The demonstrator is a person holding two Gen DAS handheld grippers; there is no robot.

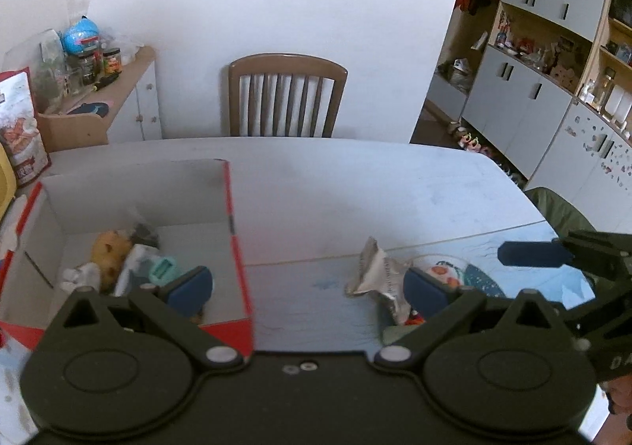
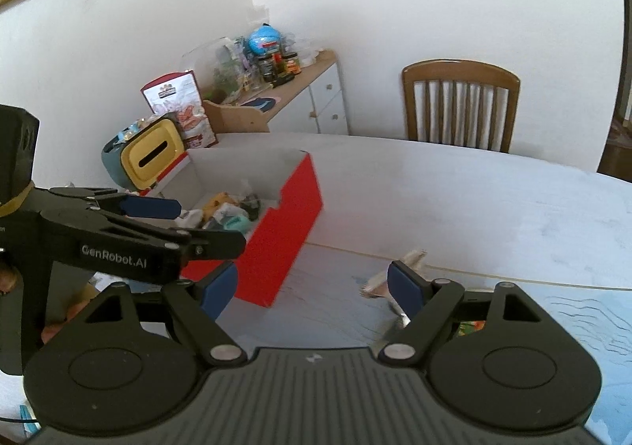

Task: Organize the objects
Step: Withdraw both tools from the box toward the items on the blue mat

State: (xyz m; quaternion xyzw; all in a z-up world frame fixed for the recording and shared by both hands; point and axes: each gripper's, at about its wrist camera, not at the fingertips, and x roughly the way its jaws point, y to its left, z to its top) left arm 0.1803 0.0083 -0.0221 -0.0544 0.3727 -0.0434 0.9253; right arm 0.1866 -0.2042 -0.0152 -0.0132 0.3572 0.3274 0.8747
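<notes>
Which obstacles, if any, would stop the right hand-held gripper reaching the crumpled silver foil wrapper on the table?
Probably none: the right hand-held gripper is open, and the crumpled silver foil wrapper lies uncovered on the table, just beyond one finger.

left gripper (image 1: 308, 287) black | fingers (image 1: 189, 287) blue-padded | silver screws | "GenRobot.AI"

My left gripper (image 1: 308, 287) is black with blue pads, same as my right gripper (image 2: 312, 287). The box (image 2: 292, 231) is red outside, white inside. A crumpled silver wrapper (image 1: 373, 271) lies on the pale bluish bench (image 1: 355, 184). Inside the box there's something orange-yellow (image 1: 110, 251), maybe plush, and something mint green (image 1: 164, 269).
</notes>
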